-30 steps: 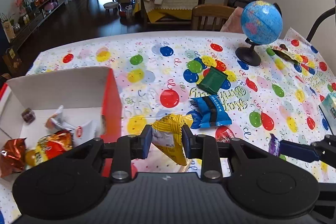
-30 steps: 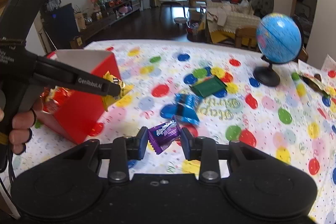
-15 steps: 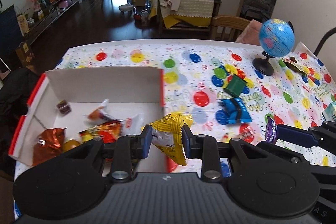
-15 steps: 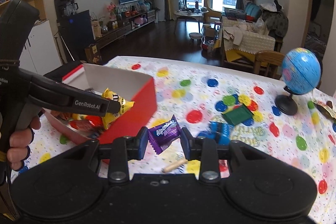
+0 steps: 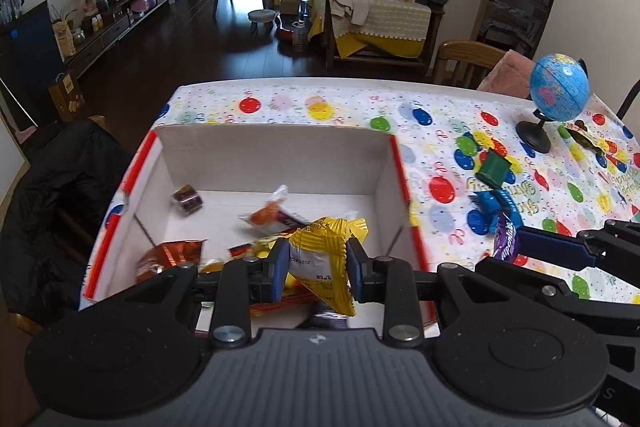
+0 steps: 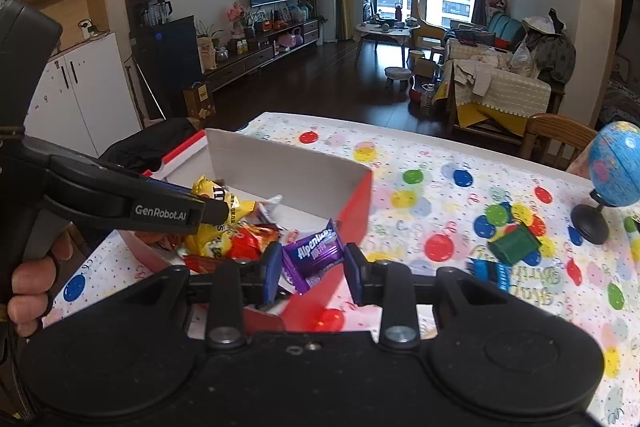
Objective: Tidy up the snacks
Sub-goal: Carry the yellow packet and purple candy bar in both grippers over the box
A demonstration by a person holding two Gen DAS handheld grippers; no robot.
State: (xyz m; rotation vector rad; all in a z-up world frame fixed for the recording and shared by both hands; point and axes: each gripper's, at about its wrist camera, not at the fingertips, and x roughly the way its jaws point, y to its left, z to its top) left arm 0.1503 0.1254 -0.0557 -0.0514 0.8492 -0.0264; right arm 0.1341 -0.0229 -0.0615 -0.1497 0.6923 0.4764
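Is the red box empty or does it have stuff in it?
Partly filled: the red box holds several snack packets on its white floor.

So the box [image 5: 276,151] sits at the left end of the surface [image 5: 344,103], loose snacks piled in it. Right of it lie two packets [image 5: 494,169], and the globe [image 5: 558,93] stands further right, toward the far edge.
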